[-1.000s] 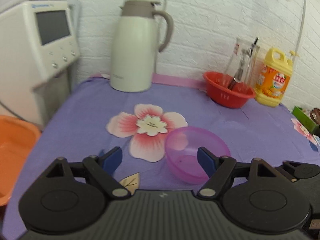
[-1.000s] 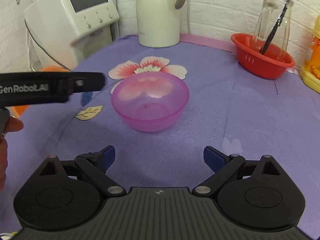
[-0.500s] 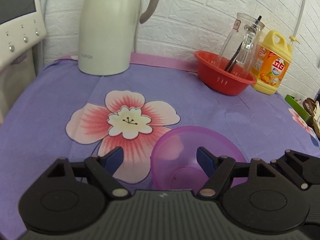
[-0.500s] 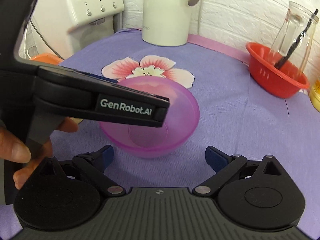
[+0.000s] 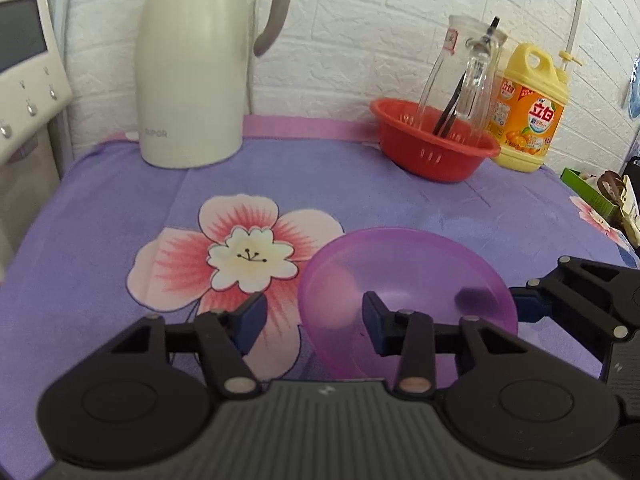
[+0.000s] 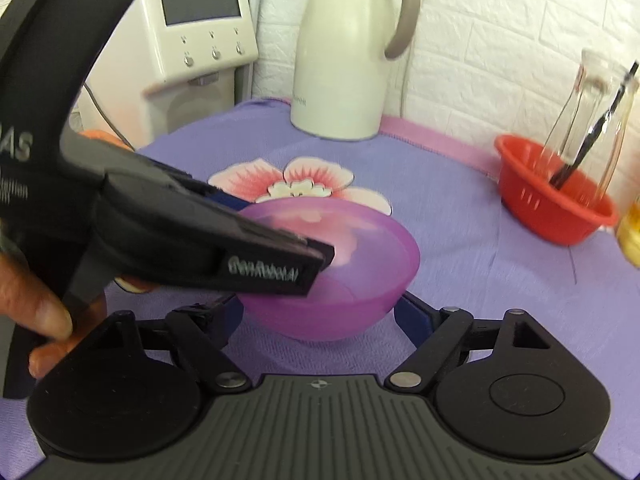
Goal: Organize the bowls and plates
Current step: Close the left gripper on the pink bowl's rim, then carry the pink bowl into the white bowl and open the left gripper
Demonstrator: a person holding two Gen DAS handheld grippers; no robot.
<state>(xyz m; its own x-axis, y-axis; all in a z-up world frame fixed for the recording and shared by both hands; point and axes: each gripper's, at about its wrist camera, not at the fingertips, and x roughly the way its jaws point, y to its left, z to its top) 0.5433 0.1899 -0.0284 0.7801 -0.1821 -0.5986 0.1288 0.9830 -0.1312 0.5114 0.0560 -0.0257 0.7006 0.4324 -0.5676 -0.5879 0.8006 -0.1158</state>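
Note:
A translucent purple bowl sits on the purple flowered cloth. My left gripper straddles the bowl's near-left rim: its right finger is inside the bowl, its left finger outside, with a gap to the rim. In the right wrist view the bowl sits between the open fingers of my right gripper, which reaches it from the other side. The left gripper's body crosses that view and covers the bowl's left part. The right gripper's fingers show at the bowl's right edge.
A white thermos jug stands at the back. A red colander holding glass bottles and a yellow detergent jug stand back right. A white appliance stands left. A green box lies at the right edge.
Both grippers have moved in on the bowl. The left jaws have narrowed, with one finger now inside the rim. The right gripper's fingers now flank the bowl.

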